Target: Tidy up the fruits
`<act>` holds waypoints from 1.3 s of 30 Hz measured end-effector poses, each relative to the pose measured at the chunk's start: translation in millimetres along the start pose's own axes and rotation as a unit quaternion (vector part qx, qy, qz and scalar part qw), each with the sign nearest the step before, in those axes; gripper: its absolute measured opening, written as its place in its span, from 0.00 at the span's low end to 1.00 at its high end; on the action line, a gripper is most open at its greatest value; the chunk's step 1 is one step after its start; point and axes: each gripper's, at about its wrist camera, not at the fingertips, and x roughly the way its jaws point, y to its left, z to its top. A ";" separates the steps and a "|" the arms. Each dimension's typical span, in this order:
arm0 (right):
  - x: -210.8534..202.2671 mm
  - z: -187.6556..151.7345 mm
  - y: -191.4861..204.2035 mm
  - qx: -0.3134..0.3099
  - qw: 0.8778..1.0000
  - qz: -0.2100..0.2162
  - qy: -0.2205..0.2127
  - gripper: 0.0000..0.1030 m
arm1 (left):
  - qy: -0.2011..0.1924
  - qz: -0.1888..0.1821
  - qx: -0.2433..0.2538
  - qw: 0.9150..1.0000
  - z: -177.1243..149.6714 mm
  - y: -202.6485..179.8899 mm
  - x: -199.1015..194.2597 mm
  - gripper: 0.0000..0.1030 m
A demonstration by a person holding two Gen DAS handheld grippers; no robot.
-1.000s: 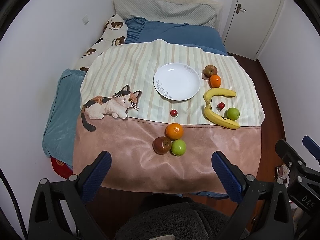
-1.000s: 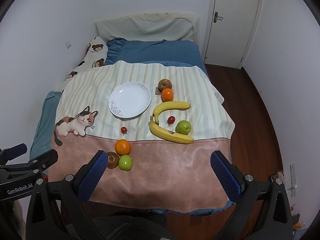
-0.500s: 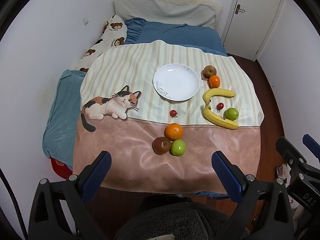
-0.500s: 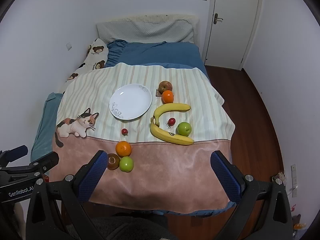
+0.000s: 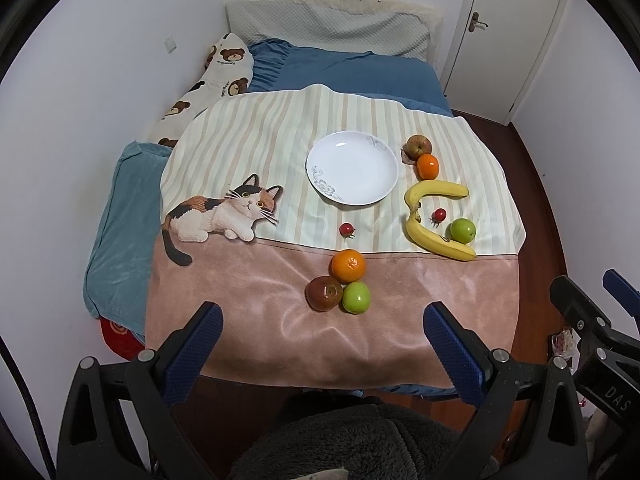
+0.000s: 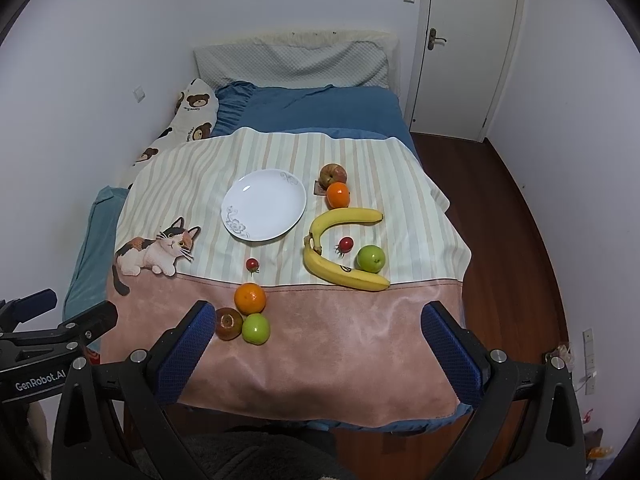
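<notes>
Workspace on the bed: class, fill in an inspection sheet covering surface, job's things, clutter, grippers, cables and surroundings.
Surface: cat-print blanket spread over a bed, striped far half, pink near half.
Job's things: white plate, empty; two bananas; two oranges; two green apples; two reddish apples; two cherry tomatoes. All fruit lies on the blanket.
Clutter: nothing seen.
Grippers: left gripper and right gripper open, empty, short of the blanket's near edge.
Cables: dark cable at the left edge.
Surroundings: bear-print pillow, closed door, wood floor.
</notes>
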 end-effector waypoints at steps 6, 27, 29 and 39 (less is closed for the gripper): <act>-2.4 1.1 0.4 0.002 1.000 0.001 -0.002 1.00 | -0.004 0.000 0.002 1.000 -1.8 4.2 -2.8 1.00; -5.3 -4.9 11.7 0.014 1.000 0.005 0.003 1.00 | -0.004 -0.017 -0.002 1.000 -0.9 23.1 -2.5 1.00; 1.1 -3.8 11.5 0.012 1.000 0.002 0.007 1.00 | 0.005 -0.030 -0.014 0.999 0.9 26.2 9.2 1.00; 113.5 42.3 -9.7 -0.103 0.992 -0.042 0.051 1.00 | 0.112 -0.101 -0.090 0.984 28.8 -2.2 141.0 0.99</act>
